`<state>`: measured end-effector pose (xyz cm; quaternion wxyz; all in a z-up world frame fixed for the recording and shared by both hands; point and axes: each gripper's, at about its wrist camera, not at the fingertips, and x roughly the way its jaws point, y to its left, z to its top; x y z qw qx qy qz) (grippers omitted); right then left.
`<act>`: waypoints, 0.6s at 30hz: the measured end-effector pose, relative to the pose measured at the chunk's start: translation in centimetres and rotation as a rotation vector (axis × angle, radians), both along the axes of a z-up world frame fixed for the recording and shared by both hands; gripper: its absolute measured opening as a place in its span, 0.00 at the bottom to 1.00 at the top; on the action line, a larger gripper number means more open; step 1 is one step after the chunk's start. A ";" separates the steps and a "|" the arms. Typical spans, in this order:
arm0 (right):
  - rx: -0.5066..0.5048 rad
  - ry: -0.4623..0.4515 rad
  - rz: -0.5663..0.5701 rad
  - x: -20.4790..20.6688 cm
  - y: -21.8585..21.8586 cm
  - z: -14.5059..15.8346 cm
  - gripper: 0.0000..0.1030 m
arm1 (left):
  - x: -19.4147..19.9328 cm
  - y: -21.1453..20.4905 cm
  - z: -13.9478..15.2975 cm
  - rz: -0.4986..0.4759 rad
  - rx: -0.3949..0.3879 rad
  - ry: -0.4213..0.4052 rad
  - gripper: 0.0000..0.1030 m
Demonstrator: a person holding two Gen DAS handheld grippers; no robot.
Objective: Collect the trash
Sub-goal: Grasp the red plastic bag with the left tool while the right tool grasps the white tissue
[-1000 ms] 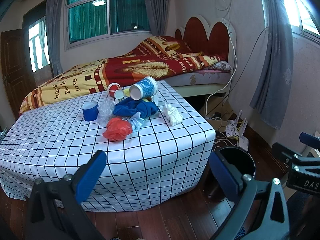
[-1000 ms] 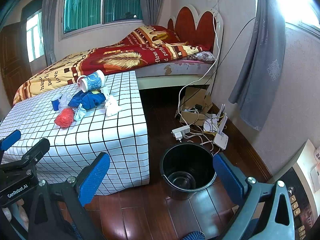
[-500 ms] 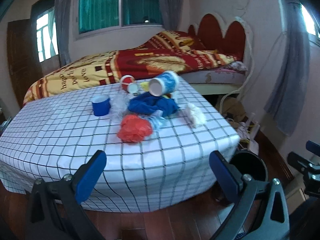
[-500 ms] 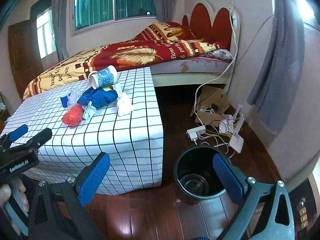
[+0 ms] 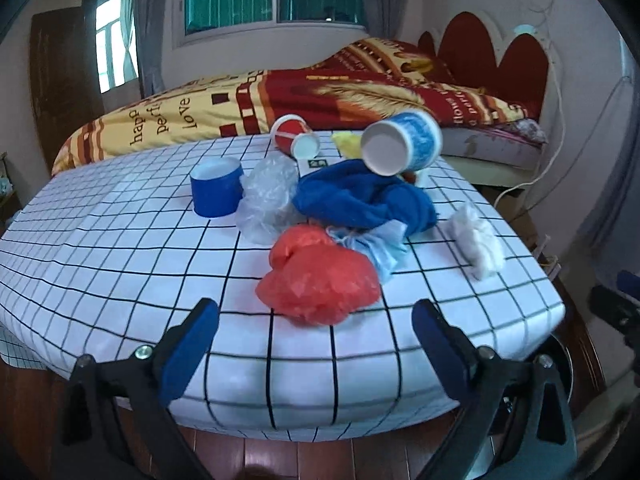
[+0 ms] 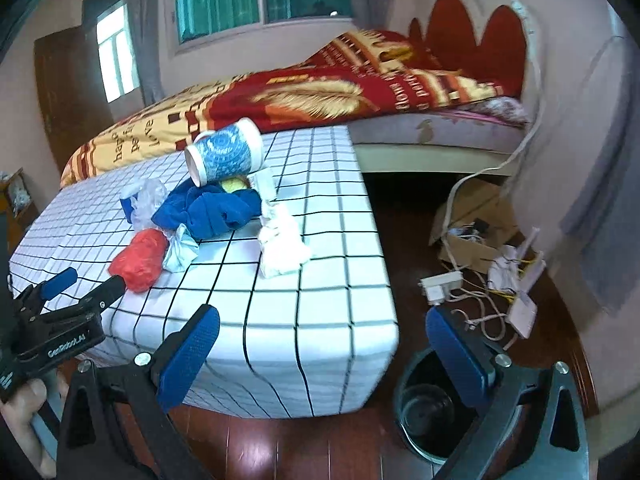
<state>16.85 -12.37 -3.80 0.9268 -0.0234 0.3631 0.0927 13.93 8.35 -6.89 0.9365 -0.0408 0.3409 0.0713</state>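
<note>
Both grippers advanced on checked-cloth desk (image 5: 120, 264); left gripper (image 5: 316, 320) jaws apart, closing, framing crumpled red plastic bag (image 5: 320, 280); right gripper (image 6: 320, 340) jaws apart, empty.

Your left wrist camera looks forward and down along its jaws at the near edge of the checked surface (image 5: 120, 264), close in, with the red bag (image 5: 320, 280) just ahead and the bed (image 5: 280, 100) behind. Your right wrist camera sits further to the right, facing the surface's right corner, the wood floor (image 6: 400, 240) and the black bin (image 6: 424, 412) below. Both views share the trash pile, the bed and the window; the right view also catches the left gripper (image 6: 76, 284) at its left edge.
</note>
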 end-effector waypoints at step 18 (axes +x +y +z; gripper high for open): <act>-0.036 0.093 0.104 10.0 4.8 -6.0 0.65 | 4.2 1.4 -2.6 0.021 -0.044 0.032 0.65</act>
